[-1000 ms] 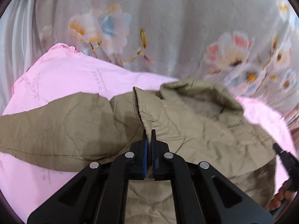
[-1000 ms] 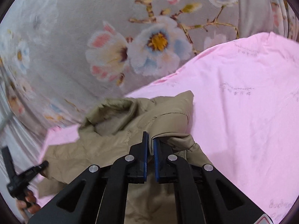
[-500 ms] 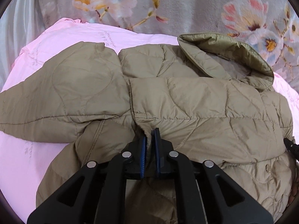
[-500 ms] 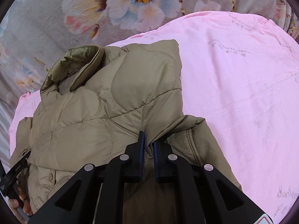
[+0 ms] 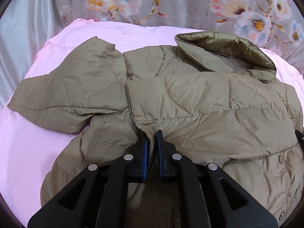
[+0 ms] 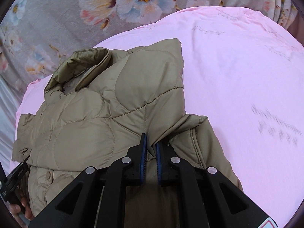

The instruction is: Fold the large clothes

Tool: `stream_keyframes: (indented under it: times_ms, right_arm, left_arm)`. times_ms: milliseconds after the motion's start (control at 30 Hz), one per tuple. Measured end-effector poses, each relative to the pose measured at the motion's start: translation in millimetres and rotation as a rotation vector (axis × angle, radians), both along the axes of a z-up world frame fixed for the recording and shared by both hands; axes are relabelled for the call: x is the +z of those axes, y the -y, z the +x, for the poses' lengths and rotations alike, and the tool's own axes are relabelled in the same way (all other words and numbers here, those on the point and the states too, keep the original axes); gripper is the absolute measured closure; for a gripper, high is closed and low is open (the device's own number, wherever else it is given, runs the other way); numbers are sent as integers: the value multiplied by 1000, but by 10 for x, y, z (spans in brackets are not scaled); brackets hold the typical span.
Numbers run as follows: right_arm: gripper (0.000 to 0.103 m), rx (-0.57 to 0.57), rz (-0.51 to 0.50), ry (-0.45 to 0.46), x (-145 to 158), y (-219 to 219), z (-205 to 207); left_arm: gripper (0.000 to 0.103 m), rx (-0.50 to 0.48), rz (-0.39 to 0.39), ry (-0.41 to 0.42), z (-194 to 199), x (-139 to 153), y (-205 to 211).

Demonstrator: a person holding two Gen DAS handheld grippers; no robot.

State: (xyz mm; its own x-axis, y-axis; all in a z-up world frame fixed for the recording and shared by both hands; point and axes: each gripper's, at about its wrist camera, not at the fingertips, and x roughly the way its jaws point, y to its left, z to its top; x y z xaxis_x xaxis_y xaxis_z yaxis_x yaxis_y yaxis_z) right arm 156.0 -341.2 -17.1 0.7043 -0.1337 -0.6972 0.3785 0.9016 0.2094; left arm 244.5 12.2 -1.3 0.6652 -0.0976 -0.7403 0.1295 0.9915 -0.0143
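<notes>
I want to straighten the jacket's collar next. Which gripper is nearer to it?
Left, but only slightly, I think. The left gripper pinches the jacket below the collar; the right gripper pinches near the far shoulder.

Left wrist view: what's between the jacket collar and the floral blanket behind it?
Only a strip of pink sheet separates the jacket collar from the floral blanket; the left wrist view shows it, nothing else on that stretch.

1. Pink sheet [image 5: 22,152], faint grey printed lettering, covers the work surface.
2. Grey floral blanket [image 6: 57,24], pink, white and blue blossoms, lies beyond the sheet.
3. Silvery satin fabric [image 5: 22,28] at far left edge.
</notes>
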Motion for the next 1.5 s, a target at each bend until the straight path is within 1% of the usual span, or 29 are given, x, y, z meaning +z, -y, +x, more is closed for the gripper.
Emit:
stream_keyframes:
  times_ms: [67, 133, 167, 200, 233, 267, 300, 367, 433, 467, 500, 567, 600, 633, 667, 700, 767, 967, 1067, 1133, 1167, 1200, 1233, 1267, 1300, 1400, 1433, 1467, 1500]
  right_arm:
    - [94, -1, 3, 2, -14, -23, -141]
    - [93, 5, 13, -3, -7, -23, -212]
    - [86, -2, 3, -20, 37, -27, -241]
    - [83, -17, -24, -33, 119, -59, -295]
    - [79, -23, -61, -17, 219, -101, -347]
    - [78, -22, -87, 4, 298, -140, -389]
    - [74, -11, -120, 34, 421, -206, -414]
    - [70, 23, -147, 62, 585, -346, -343]
    - [70, 66, -145, 66, 660, -479, -180]
    - [70, 92, -149, 60, 664, -572, -64]
    - [70, 120, -161, 47, 638, -669, 54]
    - [70, 159, -187, 19, 520, -827, 209]
    - [70, 174, -197, -3, 434, -880, 289]
    - [70, 186, -204, -36, 313, -921, 374]
    - [70, 189, -209, -54, 223, -918, 397]
    - [70, 189, -213, -58, 141, -933, 402]
    - [70, 185, -218, -51, 103, -934, 399]
    - [69, 175, -285, -71, 60, -999, 415]
    - [67, 170, -291, -78, 63, -995, 419]
    - [65, 166, -290, -77, 71, -992, 409]
    - [60, 162, -289, -70, 85, -980, 396]
    - [57, 157, -288, -64, 92, -984, 383]
    - [52, 154, -288, -51, 112, -977, 358]
    - [50, 150, -290, -40, 128, -993, 329]
    - [49, 148, -294, -28, 151, -999, 300]
    - [49, 144, -296, -12, 237, -1053, 142]
    - [48, 151, -282, -2, 261, -1082, 48]
    - [45, 160, -272, 4, 269, -1107, -19]
    - [44, 172, -266, 9, 270, -1140, -87]
  left_arm:
    - [94, -7, 3, 1, -98, 16, -22]
    - [89, -4, 11, -2, -140, 73, -60]
    - [78, -3, 21, -4, -150, 110, -77]
    - [61, 6, 36, 5, -182, 194, -109]
    - [53, 16, 36, 23, -214, 291, -146]
    - [42, 26, 23, 58, -247, 436, -194]
    - [38, 35, 17, 84, -256, 541, -210]
    - [38, 41, -8, 116, -203, 778, -171]
    - [37, 13, -35, 108, -112, 873, -39]
    - [37, -4, -35, 100, -75, 860, 57]
    - [37, -33, -18, 82, 14, 769, 216]
    - [37, -58, 25, 48, 105, 581, 404]
    - [37, -73, 52, 21, 160, 409, 508]
    - [37, -74, 41, -5, 180, 314, 535]
    - [36, -78, 54, -16, 189, 175, 564]
    - [34, -77, 56, -8, 177, 117, 564]
    - [33, -70, 58, 4, 165, 98, 554]
    - [29, -61, 47, -4, 210, 55, 548]
    - [28, -52, 10, 3, 172, 69, 470]
    - [28, -29, -76, 4, 113, 154, 263]
    - [24, 4, -135, 6, 63, 239, 65]
    - [18, 26, -180, 11, 22, 299, -99]
    - [15, 51, -226, 17, -9, 361, -292]
    - [12, 81, -267, 26, -29, 420, -503]
    - [11, 126, -298, 36, -33, 482, -783]
    - [9, 263, -310, 24, 109, 508, -1612]
    - [9, 314, -303, 17, 164, 476, -1856]
    - [9, 389, -292, 4, 264, 416, -2199]
    - [9, 429, -288, -10, 335, 357, -2403]
